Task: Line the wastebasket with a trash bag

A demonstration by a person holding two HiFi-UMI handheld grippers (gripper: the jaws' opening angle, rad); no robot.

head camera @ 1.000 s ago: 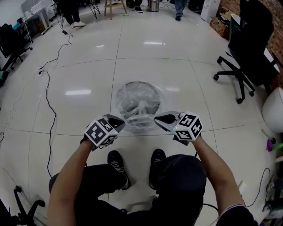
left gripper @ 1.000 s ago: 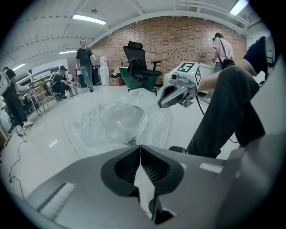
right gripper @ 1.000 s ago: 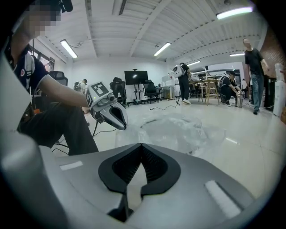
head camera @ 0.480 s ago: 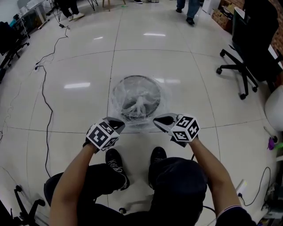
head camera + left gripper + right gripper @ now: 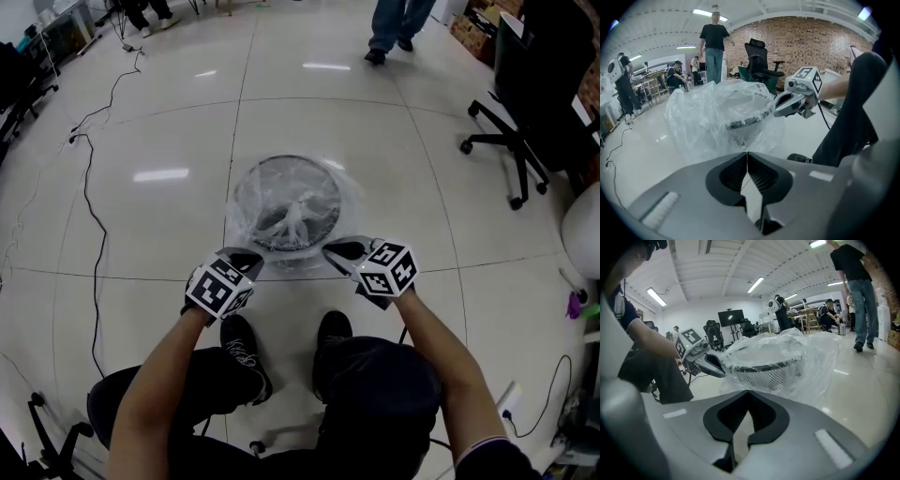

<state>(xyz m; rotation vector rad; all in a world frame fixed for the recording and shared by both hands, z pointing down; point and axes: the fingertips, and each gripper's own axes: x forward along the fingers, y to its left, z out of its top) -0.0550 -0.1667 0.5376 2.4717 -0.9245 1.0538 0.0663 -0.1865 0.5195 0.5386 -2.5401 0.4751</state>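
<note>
The wire wastebasket [image 5: 246, 184] stands on the tiled floor [image 5: 159, 234] with the clear trash bag [image 5: 349, 201] draped over its rim and its loose skirt hanging down outside. The left gripper [image 5: 251, 256] is at the basket's 7 o'clock and the right gripper [image 5: 330, 249] at its 5 o'clock. Both are clenched tight, tips pinching the bag's near hem. The basket lies at 12 o'clock between them, and the person's shoes [image 5: 242, 337] at its 6 o'clock
</note>
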